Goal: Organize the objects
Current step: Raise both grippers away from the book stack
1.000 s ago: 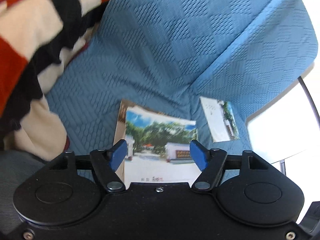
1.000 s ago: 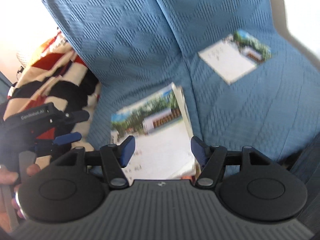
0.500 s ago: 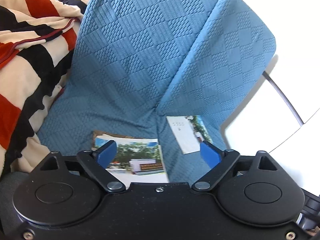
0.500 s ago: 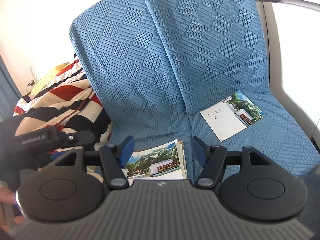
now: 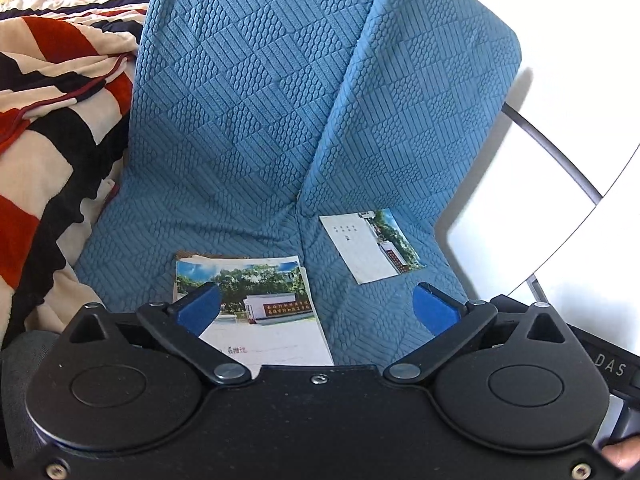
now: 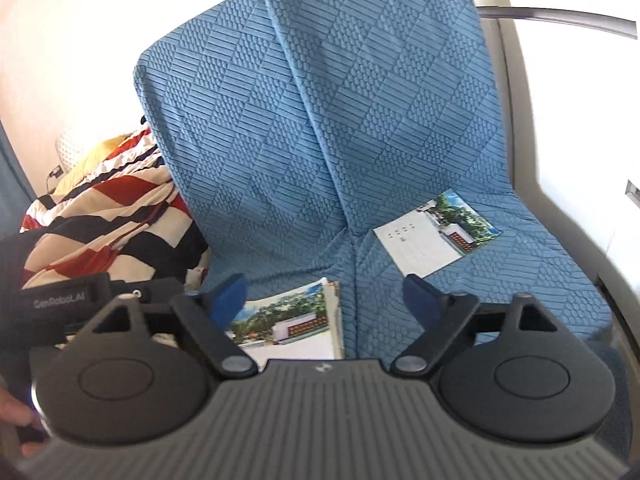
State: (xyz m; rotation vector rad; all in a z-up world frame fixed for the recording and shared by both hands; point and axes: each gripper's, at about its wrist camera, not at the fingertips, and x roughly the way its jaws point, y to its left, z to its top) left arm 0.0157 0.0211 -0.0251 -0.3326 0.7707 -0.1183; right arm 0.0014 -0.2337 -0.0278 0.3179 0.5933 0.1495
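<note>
A stack of photo postcards (image 5: pixel 256 304) lies on the left blue seat cushion; it also shows in the right wrist view (image 6: pixel 292 324). A single postcard (image 5: pixel 372 246) lies on the right cushion, also in the right wrist view (image 6: pixel 436 232). My left gripper (image 5: pixel 316 312) is open and empty, held above and in front of the stack. My right gripper (image 6: pixel 324 298) is open and empty, also pulled back above the stack.
A blue quilted chair (image 5: pixel 260 120) with two seat cushions and backrests fills both views. A red, black and cream striped blanket (image 5: pixel 48 128) lies to the left. A white wall and a dark metal bar (image 5: pixel 552 152) are at the right.
Both grippers have pulled back and up from the stack, so the cards look smaller. The left gripper's jaws have opened wider. The cards have not moved.
</note>
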